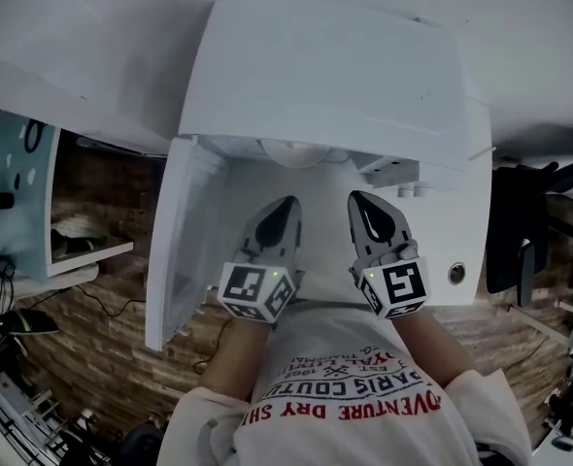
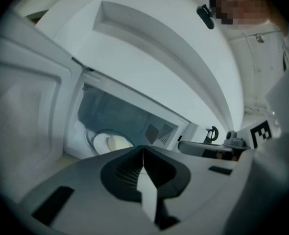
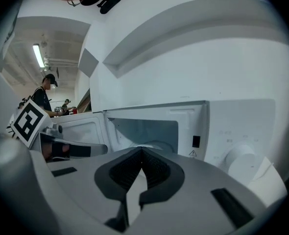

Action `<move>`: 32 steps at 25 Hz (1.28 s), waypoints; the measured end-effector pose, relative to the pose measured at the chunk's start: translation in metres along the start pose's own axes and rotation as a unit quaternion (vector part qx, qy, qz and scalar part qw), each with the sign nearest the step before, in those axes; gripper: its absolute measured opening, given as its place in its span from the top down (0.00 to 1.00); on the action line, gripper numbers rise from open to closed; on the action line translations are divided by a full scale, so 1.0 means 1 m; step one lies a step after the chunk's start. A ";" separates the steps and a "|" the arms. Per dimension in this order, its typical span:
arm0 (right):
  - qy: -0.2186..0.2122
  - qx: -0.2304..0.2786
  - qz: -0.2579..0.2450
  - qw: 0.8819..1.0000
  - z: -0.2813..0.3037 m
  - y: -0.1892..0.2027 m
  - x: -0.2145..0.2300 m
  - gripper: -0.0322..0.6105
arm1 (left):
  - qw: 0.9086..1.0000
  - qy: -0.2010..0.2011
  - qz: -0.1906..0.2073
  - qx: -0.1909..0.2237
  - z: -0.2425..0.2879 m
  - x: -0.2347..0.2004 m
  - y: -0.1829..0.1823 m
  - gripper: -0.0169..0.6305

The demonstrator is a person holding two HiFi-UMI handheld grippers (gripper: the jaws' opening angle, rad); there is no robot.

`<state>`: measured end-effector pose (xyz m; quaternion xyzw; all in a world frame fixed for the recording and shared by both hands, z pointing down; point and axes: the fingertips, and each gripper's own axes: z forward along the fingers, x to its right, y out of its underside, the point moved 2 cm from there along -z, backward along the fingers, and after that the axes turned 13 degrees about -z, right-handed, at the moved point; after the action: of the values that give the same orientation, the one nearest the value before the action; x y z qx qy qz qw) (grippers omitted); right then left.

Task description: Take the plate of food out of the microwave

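Note:
A white microwave [image 1: 325,76] stands in front of me with its door [image 1: 185,246] swung open to the left. Inside, a white plate [image 2: 108,142] with pale food rests on the turntable; from the head view only its rim [image 1: 291,151] shows. My left gripper [image 1: 285,204] and right gripper [image 1: 356,198] hover side by side just outside the cavity mouth, both shut with nothing between their fingers. In the left gripper view the closed left gripper [image 2: 143,149] points at the plate. The right gripper [image 3: 142,150] faces the open cavity [image 3: 144,127], with the dial [image 3: 238,160] to its right.
A low white shelf [image 1: 83,250] with items stands at the left. Cables [image 1: 102,304] trail over the brick-pattern floor. A black chair [image 1: 520,241] is at the right. A person in a cap [image 3: 45,94] stands far behind at the left.

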<state>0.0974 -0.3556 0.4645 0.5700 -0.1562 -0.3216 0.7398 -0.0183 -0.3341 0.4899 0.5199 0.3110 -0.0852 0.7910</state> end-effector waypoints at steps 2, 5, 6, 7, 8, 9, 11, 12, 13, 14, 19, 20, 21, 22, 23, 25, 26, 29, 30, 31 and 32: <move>-0.014 -0.015 -0.004 1.000 0.007 0.011 -0.002 0.95 | 0.999 0.004 -0.039 -0.004 0.006 -0.009 0.011 0.96; -0.028 -0.032 -0.005 0.999 0.015 0.025 -0.002 0.95 | 0.995 0.003 -0.096 0.003 0.017 -0.024 0.021 0.96; -0.030 -0.036 -0.003 0.999 0.018 0.030 -0.002 0.95 | 0.994 0.001 -0.112 0.007 0.021 -0.030 0.023 0.96; -0.032 -0.040 -0.002 0.999 0.022 0.034 -0.001 0.94 | 0.992 -0.002 -0.124 0.010 0.025 -0.036 0.025 0.96; -0.033 -0.044 -0.001 0.998 0.026 0.038 -0.001 0.95 | 0.991 -0.004 -0.135 0.011 0.029 -0.043 0.026 0.95; -0.033 -0.048 -0.001 0.998 0.030 0.043 -0.001 0.95 | 0.989 -0.006 -0.145 0.010 0.034 -0.049 0.028 0.93; -0.034 -0.055 -0.002 0.998 0.039 0.052 0.000 0.95 | 0.985 -0.007 -0.173 0.003 0.045 -0.062 0.034 0.87; -0.034 -0.059 -0.003 0.998 0.043 0.056 0.000 0.95 | 0.981 -0.008 -0.194 -0.001 0.049 -0.068 0.038 0.86; -0.034 -0.062 -0.004 0.998 0.046 0.061 0.000 0.95 | 0.975 -0.008 -0.221 -0.004 0.054 -0.073 0.042 0.84; -0.033 -0.065 -0.005 0.997 0.049 0.065 0.000 0.95 | 0.968 -0.007 -0.251 -0.005 0.058 -0.078 0.044 0.82; -0.032 -0.076 -0.009 0.997 0.057 0.073 -0.001 0.95 | 0.922 0.005 -0.387 0.005 0.073 -0.093 0.046 0.79; -0.032 -0.077 -0.011 0.996 0.059 0.073 -0.003 0.95 | 0.915 0.009 -0.404 0.007 0.075 -0.095 0.044 0.79; -0.032 -0.078 -0.011 0.996 0.060 0.073 -0.005 0.95 | 0.908 0.013 -0.418 0.009 0.078 -0.098 0.042 0.80; -0.031 -0.080 -0.011 0.996 0.062 0.073 -0.007 0.95 | 0.903 0.016 -0.430 0.011 0.080 -0.099 0.041 0.80; -0.030 -0.082 -0.010 0.996 0.062 0.073 -0.008 0.95 | 0.897 0.018 -0.441 0.011 0.082 -0.100 0.039 0.80; -0.028 -0.085 -0.010 0.996 0.061 0.072 -0.009 0.95 | 0.887 0.020 -0.461 0.012 0.086 -0.100 0.039 0.80; -0.027 -0.086 -0.010 0.996 0.060 0.072 -0.009 0.95 | 0.882 0.021 -0.470 0.013 0.088 -0.100 0.038 0.80; -0.025 -0.091 -0.013 0.995 0.059 0.071 -0.011 0.95 | 0.873 0.021 -0.487 0.011 0.092 -0.101 0.038 0.86; -0.024 -0.093 -0.013 0.995 0.059 0.071 -0.011 0.95 | 0.871 0.018 -0.491 0.008 0.093 -0.102 0.038 0.88; -0.022 -0.094 -0.013 0.995 0.059 0.071 -0.011 0.95 | 0.869 0.017 -0.495 0.005 0.094 -0.102 0.038 0.91; -0.020 -0.096 -0.013 0.995 0.058 0.071 -0.010 0.95 | 0.866 0.017 -0.500 0.003 0.094 -0.102 0.039 0.92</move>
<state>0.0761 -0.3820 0.5509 0.4919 -0.1320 -0.3566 0.7833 -0.0436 -0.4186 0.6043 0.2986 0.5423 -0.4610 0.6358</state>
